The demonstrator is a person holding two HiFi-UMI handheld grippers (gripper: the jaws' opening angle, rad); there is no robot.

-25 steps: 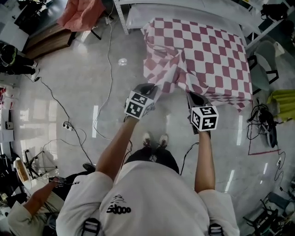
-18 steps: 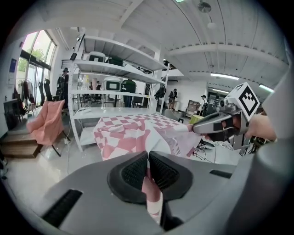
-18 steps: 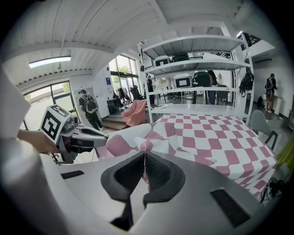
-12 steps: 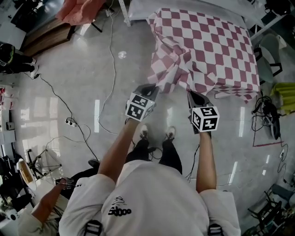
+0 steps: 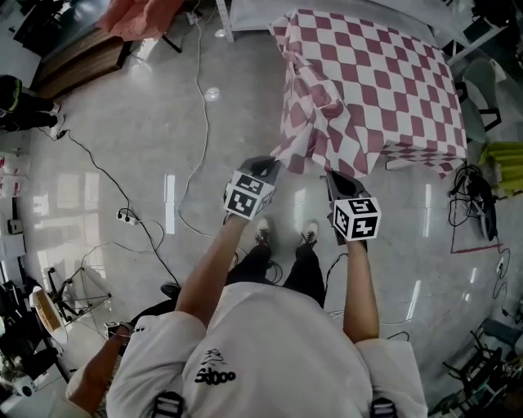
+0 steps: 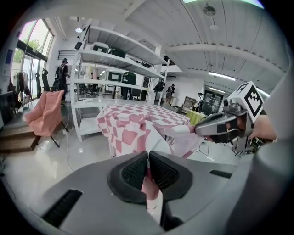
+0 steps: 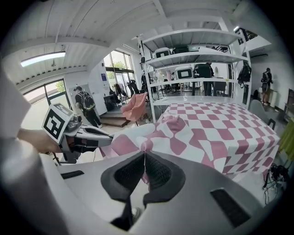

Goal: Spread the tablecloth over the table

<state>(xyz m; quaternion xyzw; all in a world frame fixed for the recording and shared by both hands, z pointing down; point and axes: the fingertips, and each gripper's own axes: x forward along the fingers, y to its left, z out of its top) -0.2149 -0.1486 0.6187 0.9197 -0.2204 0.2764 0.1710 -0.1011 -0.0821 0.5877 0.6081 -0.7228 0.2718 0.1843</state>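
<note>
- Head view is showing a pink-and-white checked tablecloth [image 5: 368, 82] lying over the table [image 5: 249, 12] — flat and smooth across the far part, and bunching into soft, deep folds at the near left corner.
- A bare white strip of the table is showing only at the far left edge.
- The cloth's near edge is lifting away from the table and stretching toward the person, above the glossy grey floor [image 5: 122, 163].
- The left claw [image 5: 265, 166] is clamping a thin pleat of the fabric. In the left gripper view its jaws are pressing together on it, the black ridged pads [image 6: 133, 172] squeezing the cloth, and a narrow strip is hanging out below them.
- The right claw [image 5: 333, 175] is gripping the same edge further along. In the right gripper view its jaws are closing tight on a fine crease, with the checks fanning out beyond the tips.
- The two claws are sitting side by side but apart, both angling downward, and the fabric between them is sagging in a loose, rumpled curve.
- Thin cables [image 5: 196, 106] are snaking across the floor to the left of the table.
- In the left gripper view a salmon-coloured chair [image 6: 46, 112] is standing near a white metal shelving rack [image 6: 115, 64] — the rack is rising behind the table.
</note>
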